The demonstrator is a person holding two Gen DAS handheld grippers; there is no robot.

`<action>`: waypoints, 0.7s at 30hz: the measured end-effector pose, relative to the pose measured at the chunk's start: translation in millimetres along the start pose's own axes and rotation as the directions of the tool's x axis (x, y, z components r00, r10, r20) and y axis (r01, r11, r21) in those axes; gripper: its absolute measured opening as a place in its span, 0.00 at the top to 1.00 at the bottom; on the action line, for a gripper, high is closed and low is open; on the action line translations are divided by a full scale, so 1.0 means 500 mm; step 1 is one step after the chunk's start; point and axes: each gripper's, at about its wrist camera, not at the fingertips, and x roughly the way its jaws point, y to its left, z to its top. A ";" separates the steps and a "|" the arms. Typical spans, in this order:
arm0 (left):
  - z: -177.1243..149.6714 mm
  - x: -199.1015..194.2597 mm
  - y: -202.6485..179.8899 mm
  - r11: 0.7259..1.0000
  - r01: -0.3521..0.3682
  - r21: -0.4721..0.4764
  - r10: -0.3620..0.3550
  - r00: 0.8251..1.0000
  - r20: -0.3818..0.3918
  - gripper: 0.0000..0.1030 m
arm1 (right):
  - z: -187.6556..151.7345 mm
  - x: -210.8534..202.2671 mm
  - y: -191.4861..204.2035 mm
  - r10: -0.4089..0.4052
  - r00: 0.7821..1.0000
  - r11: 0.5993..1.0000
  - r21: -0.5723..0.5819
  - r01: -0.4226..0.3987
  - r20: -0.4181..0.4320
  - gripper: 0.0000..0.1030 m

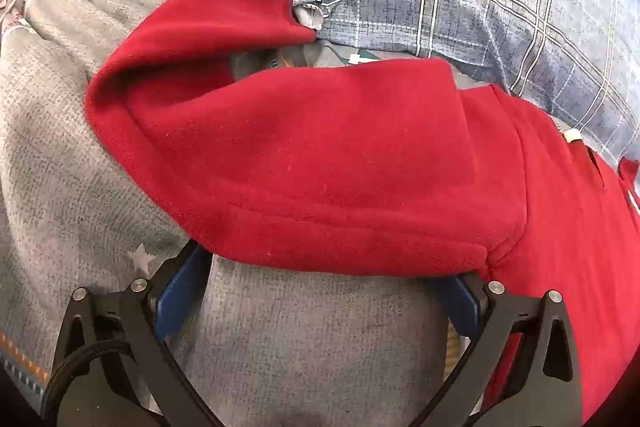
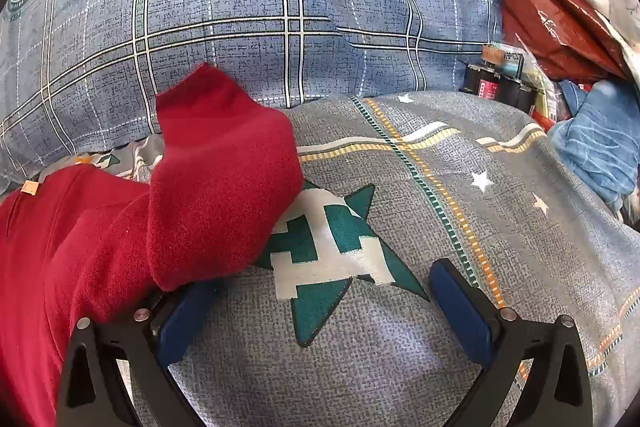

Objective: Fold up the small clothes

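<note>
Both tools stand with their jaws spread as wide as they go, and neither has hold of anything. Over on the left, the left gripper hangs just at the near edge of the red garment, its blue pads poking under the hem, with only grey bedcover showing between them. To the right, the right gripper hovers over the green star print on the bedcover; one of its pads sits just beside or under the turned-over sleeve, the other well clear of it over bare cover.

What worries me from here is the bedding. The garment lies on soft, rumpled cover, so jaws closing low could pinch the grey cloth along with the fleece and drag the whole lot up. The right tool is also mostly beside the sleeve rather than around it; closing there might catch only a thin edge, which would slip out in the lift. If one side takes a thick fold and the other a single layer, the fold would come out crooked.

As for the garment itself, it is a small red fleece top, thick and fuzzy, spread across the bed in front of a blue plaid quilt. One sleeve is flopped over on itself on each side, and a little tag shows near the neck. It looks limp and bulky, with folding not yet begun in any tidy way. Clutter sits well off to the right.
</note>
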 end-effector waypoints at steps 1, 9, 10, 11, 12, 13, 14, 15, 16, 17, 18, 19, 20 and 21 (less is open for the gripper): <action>0.000 -0.002 -0.001 1.000 0.000 0.000 0.000 1.000 -0.009 0.01 | 0.000 0.000 0.000 0.000 1.000 1.000 0.000 0.000 -0.001 0.00; -0.032 -0.050 -0.012 0.998 -0.027 0.049 0.026 1.000 0.011 0.01 | 0.003 0.003 0.003 -0.004 1.000 1.000 -0.001 0.004 -0.004 0.00; -0.040 -0.062 -0.015 0.998 -0.023 0.060 0.022 0.999 0.024 0.01 | 0.006 0.003 0.002 -0.005 1.000 1.000 -0.001 0.005 -0.009 0.00; -0.047 -0.076 -0.018 0.998 -0.018 0.067 0.016 0.999 0.035 0.01 | 0.004 0.004 0.000 -0.001 1.000 1.000 0.001 0.001 -0.013 0.00; -0.053 -0.090 -0.019 0.997 -0.011 0.071 0.008 0.999 0.042 0.01 | 0.003 0.000 0.000 0.008 1.000 1.000 0.000 -0.008 -0.022 0.00; -0.055 -0.097 -0.022 0.997 -0.003 0.073 0.000 0.999 0.045 0.01 | -0.001 -0.010 0.001 0.029 0.999 1.000 -0.001 -0.029 -0.041 0.00; -0.059 -0.114 -0.028 0.997 0.009 0.075 -0.012 0.999 0.048 0.01 | -0.007 -0.019 0.003 0.036 0.997 0.999 -0.010 -0.037 -0.063 0.00; -0.062 -0.128 -0.031 0.997 0.010 0.077 -0.014 0.998 0.059 0.01 | -0.017 -0.036 0.007 0.046 0.995 0.999 -0.015 -0.048 -0.091 0.00; -0.066 -0.143 -0.035 0.997 0.008 0.081 -0.014 0.997 0.075 0.01 | -0.025 -0.050 0.013 0.048 0.995 0.999 -0.021 -0.050 -0.093 0.00; -0.070 -0.159 -0.039 0.996 0.006 0.089 -0.015 0.996 0.091 0.01 | -0.032 -0.067 0.020 0.049 0.995 0.998 -0.029 -0.052 -0.086 0.00; -0.074 -0.173 -0.044 0.995 0.008 0.098 -0.018 0.995 0.100 0.01 | -0.042 -0.098 0.030 0.056 0.996 0.997 -0.051 -0.060 -0.067 0.00; -0.077 -0.186 -0.050 0.994 0.011 0.107 -0.022 0.994 0.104 0.01 | -0.048 -0.117 0.040 0.064 0.996 0.996 -0.065 -0.067 -0.057 0.00; -0.081 -0.198 -0.055 0.993 0.014 0.115 -0.027 0.994 0.107 0.01 | -0.056 -0.144 0.050 0.081 0.995 0.994 -0.074 -0.085 -0.051 0.00; -0.085 -0.210 -0.061 0.992 0.019 0.123 -0.033 0.993 0.111 0.01 | -0.062 -0.164 0.059 0.100 0.994 0.992 -0.076 -0.103 -0.052 0.00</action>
